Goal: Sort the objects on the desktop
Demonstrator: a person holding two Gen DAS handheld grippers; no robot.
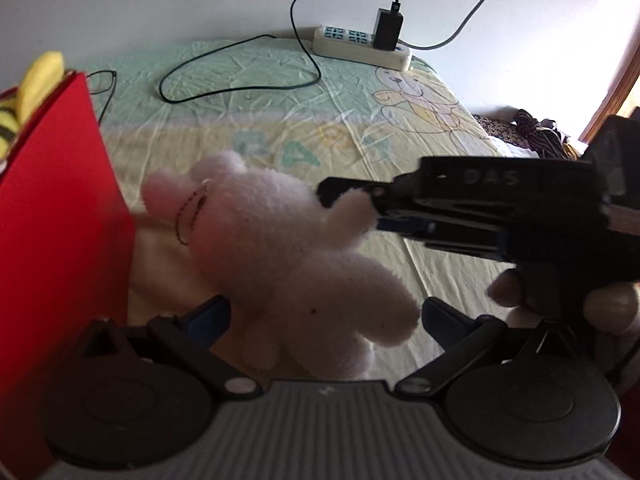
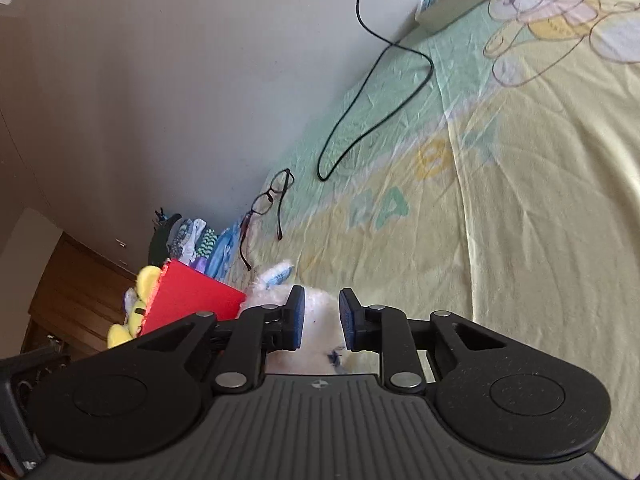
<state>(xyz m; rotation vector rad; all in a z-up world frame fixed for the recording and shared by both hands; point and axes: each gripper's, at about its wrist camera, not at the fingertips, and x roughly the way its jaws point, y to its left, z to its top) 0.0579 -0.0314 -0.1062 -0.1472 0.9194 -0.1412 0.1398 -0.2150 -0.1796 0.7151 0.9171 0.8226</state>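
Note:
A white plush bear [image 1: 272, 240] lies just right of the red box [image 1: 60, 220], over the yellow-green bedsheet. My right gripper [image 1: 352, 200] comes in from the right and is shut on one of the bear's upper limbs. In the right wrist view the white fur [image 2: 320, 320] fills the narrow gap between that gripper's [image 2: 322, 316] blue pads. My left gripper [image 1: 324, 316] is wide open, its fingers on either side of the bear's legs without pinching them. A yellow striped plush [image 1: 36, 84] sticks out of the red box [image 2: 192, 296].
A pair of glasses [image 2: 268, 204] lies on the sheet behind the box. A black cable [image 1: 240, 72] loops across the far sheet to a power strip [image 1: 360, 46] with a charger by the wall. A person's hand [image 1: 560, 296] holds the right gripper. Clothes are piled past the bed's right edge.

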